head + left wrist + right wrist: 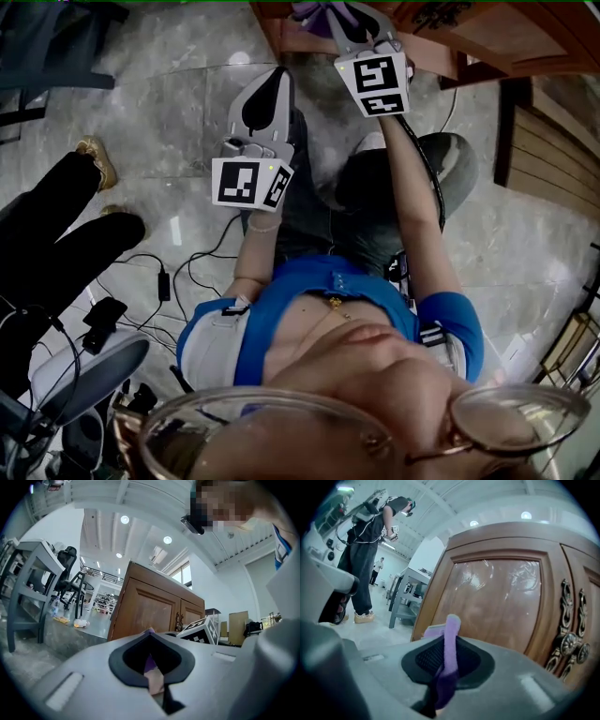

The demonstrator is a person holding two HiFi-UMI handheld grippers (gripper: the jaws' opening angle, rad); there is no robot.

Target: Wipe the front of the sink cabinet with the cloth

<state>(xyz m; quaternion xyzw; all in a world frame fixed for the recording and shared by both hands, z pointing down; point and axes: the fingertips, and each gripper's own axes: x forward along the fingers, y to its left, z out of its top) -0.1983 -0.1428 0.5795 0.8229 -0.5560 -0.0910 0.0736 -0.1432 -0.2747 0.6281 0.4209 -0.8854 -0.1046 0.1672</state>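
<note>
A purple cloth [451, 634] stands pinched in my right gripper [449, 644], which is shut on it just in front of the brown wooden cabinet door [497, 602]. In the head view that right gripper [352, 23] reaches up to the cabinet [487, 33], with the cloth [314, 11] at its tip. My left gripper [278, 77] hangs lower and to the left, off the cabinet, jaws together. In the left gripper view the left gripper [150, 637] faces the cabinet [145, 609]; a thin purple and pink sliver shows in its seam, and I cannot tell what it is.
Ornate metal handles [569, 644] sit at the door's right edge. Another person's dark trousers [56, 216] stand on the marble floor at left, near loose cables [159, 281]. A grey table [28, 583] and an office chair [70, 573] stand further off.
</note>
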